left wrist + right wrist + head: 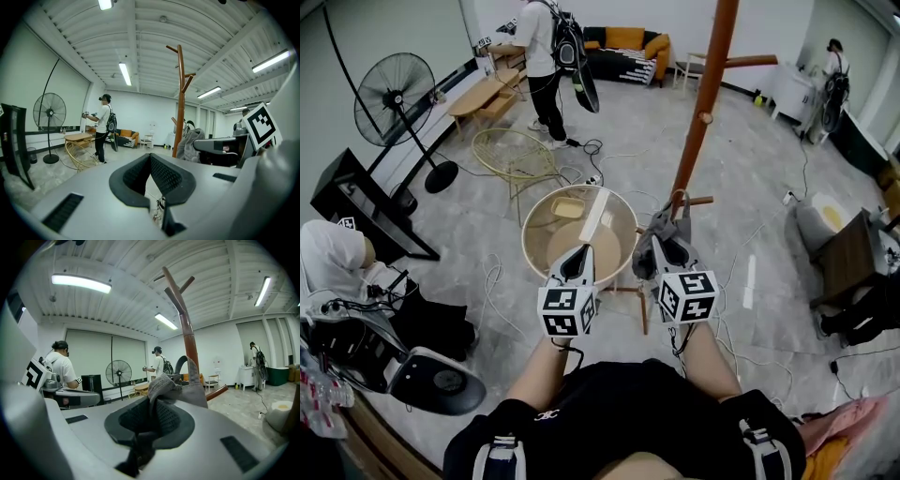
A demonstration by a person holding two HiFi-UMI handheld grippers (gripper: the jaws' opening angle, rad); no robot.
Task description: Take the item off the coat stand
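The tall brown wooden coat stand (pixel 708 84) rises just beyond my right gripper (pixel 667 242). That gripper is shut on a grey cloth item (pixel 649 239), whose strap loop (pixel 680 197) sits close to a low peg (pixel 701 200); whether it is hooked there I cannot tell. In the right gripper view the grey cloth (pixel 176 387) bunches out from between the pads of the right gripper (pixel 157 404), in front of the stand (pixel 187 333). My left gripper (pixel 578 258) is level beside it, shut and holding nothing. From the left gripper (pixel 150 157) the item (pixel 190 143) shows against the stand (pixel 180 93).
A round wicker table (pixel 534 248) stands right under both grippers. A wire chair (pixel 514 155) and a standing fan (pixel 394 98) are to the left, with cables on the floor. One person (pixel 546 47) stands at the back, another (pixel 834 75) at far right.
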